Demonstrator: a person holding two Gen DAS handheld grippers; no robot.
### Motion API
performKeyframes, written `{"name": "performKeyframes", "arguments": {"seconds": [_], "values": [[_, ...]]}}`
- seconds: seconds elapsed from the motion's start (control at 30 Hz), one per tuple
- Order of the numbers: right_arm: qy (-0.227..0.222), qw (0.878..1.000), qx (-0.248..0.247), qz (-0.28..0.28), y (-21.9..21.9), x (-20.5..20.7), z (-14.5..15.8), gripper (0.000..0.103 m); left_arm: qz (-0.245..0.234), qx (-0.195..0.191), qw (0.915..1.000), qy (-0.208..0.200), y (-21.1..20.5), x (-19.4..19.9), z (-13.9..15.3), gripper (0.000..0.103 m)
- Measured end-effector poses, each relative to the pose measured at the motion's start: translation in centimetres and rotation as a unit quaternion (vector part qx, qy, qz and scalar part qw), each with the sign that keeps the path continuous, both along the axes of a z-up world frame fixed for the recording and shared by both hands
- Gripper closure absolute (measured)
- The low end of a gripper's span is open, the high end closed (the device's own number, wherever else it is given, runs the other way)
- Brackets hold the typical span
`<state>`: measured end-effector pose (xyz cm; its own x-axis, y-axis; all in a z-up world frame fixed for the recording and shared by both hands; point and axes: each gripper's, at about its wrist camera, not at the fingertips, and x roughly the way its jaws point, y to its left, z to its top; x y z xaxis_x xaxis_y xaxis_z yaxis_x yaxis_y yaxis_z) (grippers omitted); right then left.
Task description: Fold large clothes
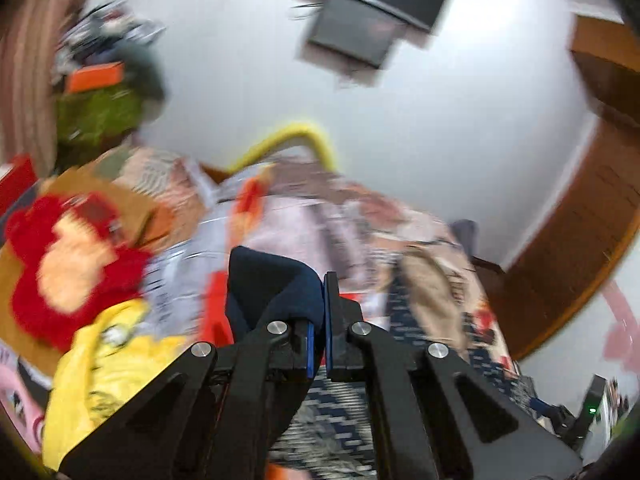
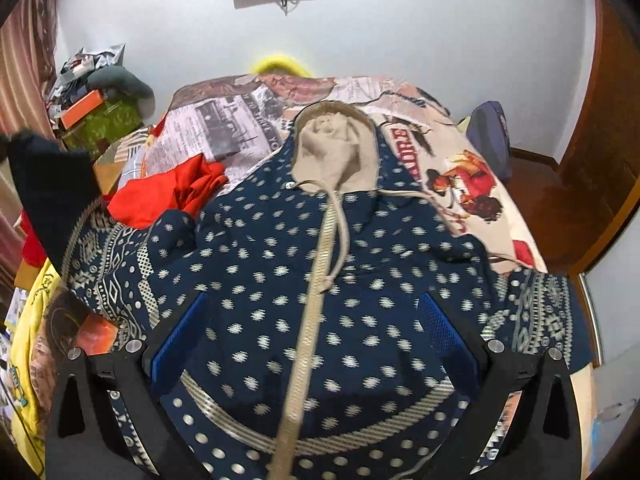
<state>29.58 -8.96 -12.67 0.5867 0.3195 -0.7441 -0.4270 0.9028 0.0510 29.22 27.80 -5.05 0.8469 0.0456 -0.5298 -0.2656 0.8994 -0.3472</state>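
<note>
The hooded jacket point(image 2: 320, 248) lies face up, spread across the bed point(image 2: 472, 168), hood toward the wall; it looks soft, fairly thick and limp, likely to sag, so cuffs, hem corners or shoulder seams seem the sound holds. The left tool point(image 1: 318, 320) is pressed together, pinching the dark navy sleeve cuff point(image 1: 272, 292) and lifting it. The right tool point(image 2: 316, 340) hovers over the chest, spread wide, holding nothing.

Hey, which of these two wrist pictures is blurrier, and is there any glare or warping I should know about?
Left wrist view: heavy motion smear over the bed clutter and the wall screen, though the left gripper pinching dark navy cloth stays sharp; bright glare at top. Right wrist view: much sharper, the hooded jacket only slightly soft up close. Both show fisheye bending at the edges.
</note>
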Motion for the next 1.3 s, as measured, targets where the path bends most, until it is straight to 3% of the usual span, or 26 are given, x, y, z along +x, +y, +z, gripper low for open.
{"name": "performKeyframes", "arguments": {"seconds": [0.23, 0.33, 0.4, 0.5, 0.6, 0.77, 0.8, 0.87, 0.9, 0.93, 1.07, 1.2, 1.3], "values": [[-0.002, 1.0, -0.003, -0.015, -4.4, 0.3, 0.4, 0.0, -0.101, 0.022, 0.9945, 0.016, -11.0, 5.6, 0.2, 0.101], [-0.004, 1.0, -0.013, -0.026, -6.6, 0.3, 0.1, 0.0, -0.146, 0.016, 0.9882, 0.042, -16.0, 7.5, -1.4, 0.101], [-0.002, 0.999, -0.019, -0.033, -7.9, 0.3, -0.2, 0.0, -0.169, 0.04, 0.9827, 0.064, -19.5, 8.4, -3.0, 0.101], [0.007, 0.999, -0.012, -0.042, -10.1, 0.2, -0.8, 0.0, -0.195, 0.082, 0.972, 0.102, -24.7, 9.2, -6.7, 0.101], [0.017, 0.999, 0.01, -0.05, -11.7, -0.5, -1.2, 0.0, -0.228, 0.087, 0.9571, 0.156, -28.0, 9.8, -11.3, 0.101], [0.036, 0.998, 0.017, -0.053, -13.3, -1.1, -1.7, 0.0, -0.276, 0.126, 0.9197, 0.25, -32.2, 9.9, -16.5, 0.099], [0.04, 0.998, 0.017, -0.051, -13.5, -1.2, -1.8, 0.0, -0.283, 0.127, 0.9133, 0.264, -32.5, 9.7, -17.0, 0.095], [0.045, 0.998, 0.014, -0.05, -13.7, -1.3, -1.9, 0.0, -0.292, 0.118, 0.909, 0.272, -32.4, 9.4, -17.0, 0.083], [0.045, 0.998, 0.012, -0.05, -13.6, -1.4, -1.9, 0.0, -0.299, 0.106, 0.9073, 0.276, -32.2, 9.0, -16.7, 0.071], [0.045, 0.998, 0.011, -0.049, -13.6, -1.5, -1.9, 0.0, -0.305, 0.093, 0.906, 0.278, -32.0, 8.6, -16.2, 0.063], [0.043, 0.998, 0.015, -0.039, -13.2, -2.2, -1.2, 0.0, -0.312, 0.076, 0.9107, 0.26, -30.5, 6.4, -13.4, 0.061], [0.029, 0.999, 0.011, -0.021, -11.9, -2.9, 0.3, 0.0, -0.28, 0.088, 0.9288, 0.226, -27.4, 3.9, -9.7, 0.051], [0.011, 1.0, 0.002, -0.003, -10.4, -3.6, 1.6, 0.0, -0.244, 0.123, 0.9408, 0.201, -24.7, 2.1, -7.3, 0.044]]}}
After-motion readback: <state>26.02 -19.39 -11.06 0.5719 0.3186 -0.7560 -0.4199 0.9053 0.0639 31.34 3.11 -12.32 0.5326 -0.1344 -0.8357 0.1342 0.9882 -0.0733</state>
